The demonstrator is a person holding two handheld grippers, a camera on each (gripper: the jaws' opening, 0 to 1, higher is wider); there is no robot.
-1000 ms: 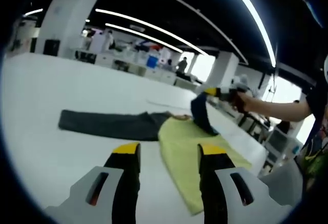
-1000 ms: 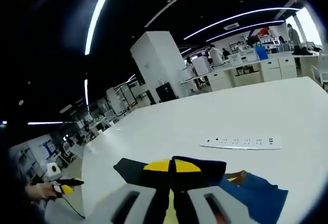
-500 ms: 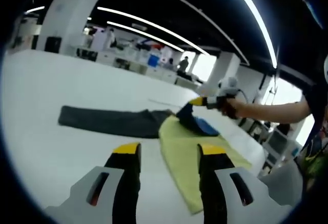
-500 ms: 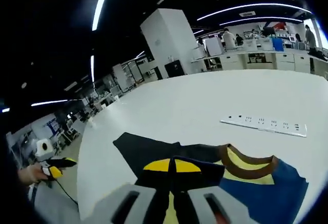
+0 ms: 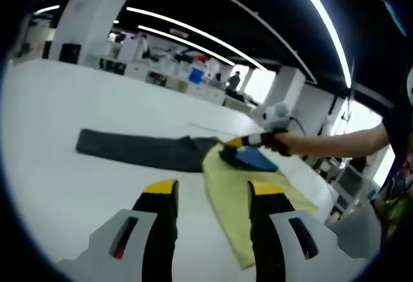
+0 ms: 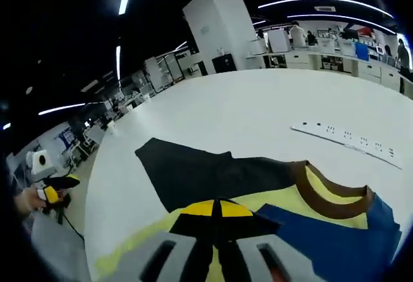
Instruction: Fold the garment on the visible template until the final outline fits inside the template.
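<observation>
A long-sleeved garment lies on the white table: yellow-green body, dark grey sleeve stretched left, blue sleeve folded over the chest. My left gripper hovers open short of the garment, nothing between its jaws. My right gripper, in a person's hand, is low over the chest. From its own view, the right gripper is shut on the dark cuff of the blue sleeve. The brown collar and grey sleeve lie just beyond. The left gripper shows far left.
A white power strip lies on the table beyond the collar. Desks, pillars and people stand in the far background. Open white table spreads beyond the garment, and its edge runs close on the near left.
My right gripper has come down with the blue sleeve, from raised above the garment to nearly flat on the yellow chest. My left gripper has stayed put, open.
</observation>
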